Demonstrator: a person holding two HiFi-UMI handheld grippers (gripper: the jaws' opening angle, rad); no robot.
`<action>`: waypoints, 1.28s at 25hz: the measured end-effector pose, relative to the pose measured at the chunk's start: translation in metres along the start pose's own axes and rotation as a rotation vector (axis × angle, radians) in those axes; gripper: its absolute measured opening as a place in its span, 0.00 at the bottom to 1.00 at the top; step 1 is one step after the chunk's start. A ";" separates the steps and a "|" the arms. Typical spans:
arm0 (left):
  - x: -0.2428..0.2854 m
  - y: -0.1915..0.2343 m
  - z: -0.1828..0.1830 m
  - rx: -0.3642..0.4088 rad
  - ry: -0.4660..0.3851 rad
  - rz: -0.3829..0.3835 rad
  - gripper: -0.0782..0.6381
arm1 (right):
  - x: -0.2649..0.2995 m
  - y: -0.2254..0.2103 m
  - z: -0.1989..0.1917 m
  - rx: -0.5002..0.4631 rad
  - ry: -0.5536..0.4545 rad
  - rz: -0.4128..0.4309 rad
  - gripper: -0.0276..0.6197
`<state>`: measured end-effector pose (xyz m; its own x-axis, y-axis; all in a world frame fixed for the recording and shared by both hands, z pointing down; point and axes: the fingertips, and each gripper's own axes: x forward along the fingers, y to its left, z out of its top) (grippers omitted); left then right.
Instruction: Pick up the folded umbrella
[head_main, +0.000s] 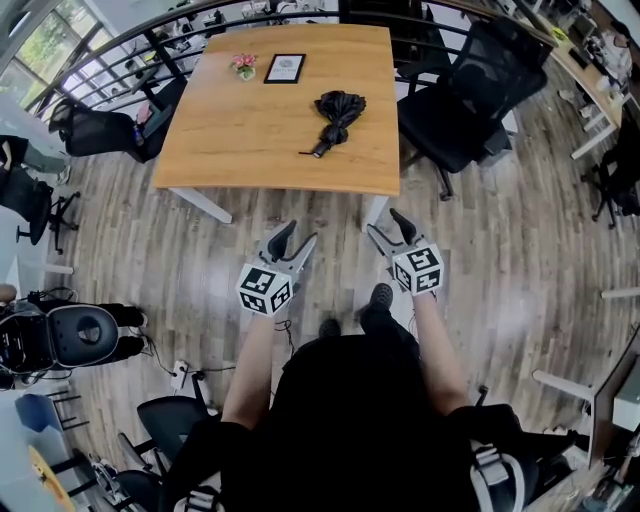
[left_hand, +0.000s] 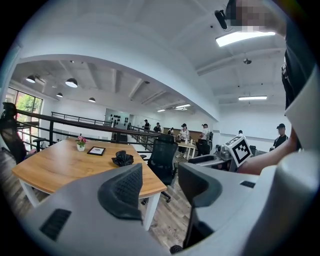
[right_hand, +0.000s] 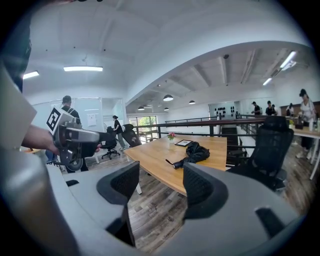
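My left hand-held gripper (head_main: 297, 235) and right hand-held gripper (head_main: 383, 222) are both spread and empty, held over the floor short of the light wooden rectangular counter (head_main: 230, 140). The black folded fabric umbrella (head_main: 338, 115) lies on the counter's right half, ahead and well apart; the right hand-held gripper is nearer. Long axis: roughly away from me, slim handle end nearest, loosely bunched canopy beyond.
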<state>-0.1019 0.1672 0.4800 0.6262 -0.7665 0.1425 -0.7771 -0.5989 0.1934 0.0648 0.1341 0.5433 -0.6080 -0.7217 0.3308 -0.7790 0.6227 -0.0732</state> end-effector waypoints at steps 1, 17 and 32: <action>0.006 -0.001 0.000 -0.002 0.001 0.005 0.42 | 0.001 -0.006 0.001 0.001 0.000 0.004 0.49; 0.113 -0.022 0.007 -0.021 0.012 0.095 0.42 | 0.012 -0.124 0.004 0.011 0.018 0.083 0.49; 0.161 -0.021 0.000 -0.053 0.025 0.146 0.42 | 0.030 -0.174 0.001 0.014 0.042 0.123 0.48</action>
<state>0.0150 0.0560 0.4991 0.5089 -0.8380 0.1966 -0.8558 -0.4681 0.2199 0.1820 0.0041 0.5644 -0.6922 -0.6269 0.3575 -0.7014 0.7011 -0.1286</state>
